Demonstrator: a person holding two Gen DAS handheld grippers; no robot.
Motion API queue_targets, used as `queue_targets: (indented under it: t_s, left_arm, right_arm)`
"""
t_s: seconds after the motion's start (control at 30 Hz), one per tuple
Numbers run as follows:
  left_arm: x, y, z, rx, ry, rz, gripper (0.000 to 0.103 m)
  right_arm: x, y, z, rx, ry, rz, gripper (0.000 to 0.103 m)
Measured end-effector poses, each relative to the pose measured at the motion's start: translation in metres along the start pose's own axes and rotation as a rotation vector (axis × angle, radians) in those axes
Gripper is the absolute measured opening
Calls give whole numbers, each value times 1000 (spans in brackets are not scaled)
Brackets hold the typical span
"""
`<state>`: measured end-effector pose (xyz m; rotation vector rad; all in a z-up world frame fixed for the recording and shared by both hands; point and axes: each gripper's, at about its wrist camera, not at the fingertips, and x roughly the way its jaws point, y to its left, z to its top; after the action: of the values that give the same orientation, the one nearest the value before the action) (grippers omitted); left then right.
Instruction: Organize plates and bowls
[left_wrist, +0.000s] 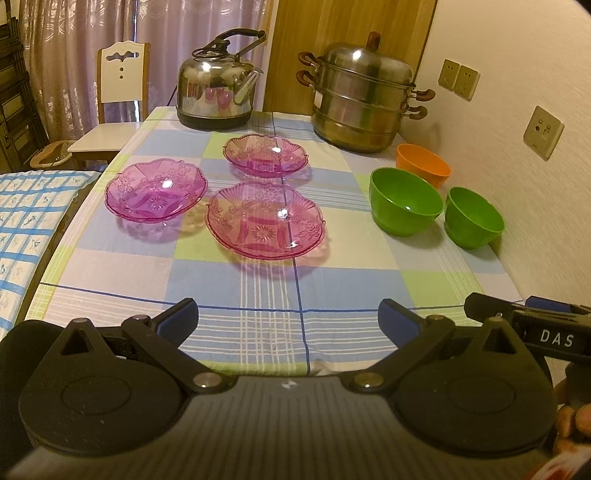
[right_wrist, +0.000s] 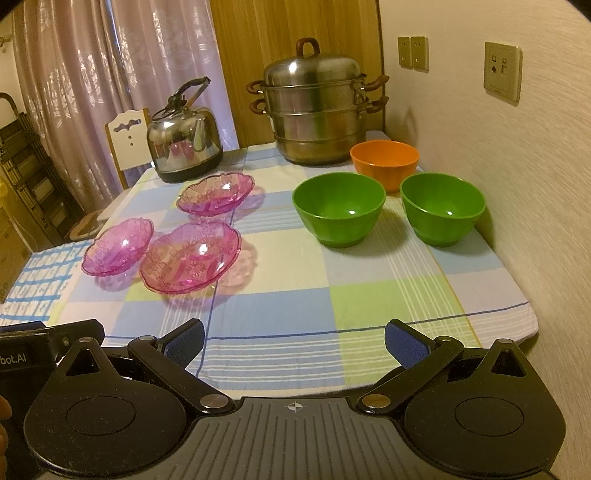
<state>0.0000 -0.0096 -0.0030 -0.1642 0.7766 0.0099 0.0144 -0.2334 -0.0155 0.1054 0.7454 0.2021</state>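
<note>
While the left gripper (left_wrist: 288, 317) hangs spread wide and empty over the near edge of the checked tablecloth (left_wrist: 258, 273), three pink translucent scalloped plates (left_wrist: 265, 218) lie straight ahead, nearer this hand. From the right wrist, the right gripper (right_wrist: 294, 341), likewise spread and empty, faces two green plastic bowls (right_wrist: 339, 208) and one orange plastic bowl (right_wrist: 384, 164), far right by the wall.

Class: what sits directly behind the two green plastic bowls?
An orange plastic bowl stands behind the two green plastic bowls, and beyond it the stainless steel steamer pot. The orange bowl's base is hidden.
</note>
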Motion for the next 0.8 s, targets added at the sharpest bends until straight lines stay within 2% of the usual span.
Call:
queue_targets:
  t_s: [0.8]
  left_arm:
    - [0,0,2,3,0,-1,103]
  right_arm:
    - [-2,2,4,2,-4,1,103]
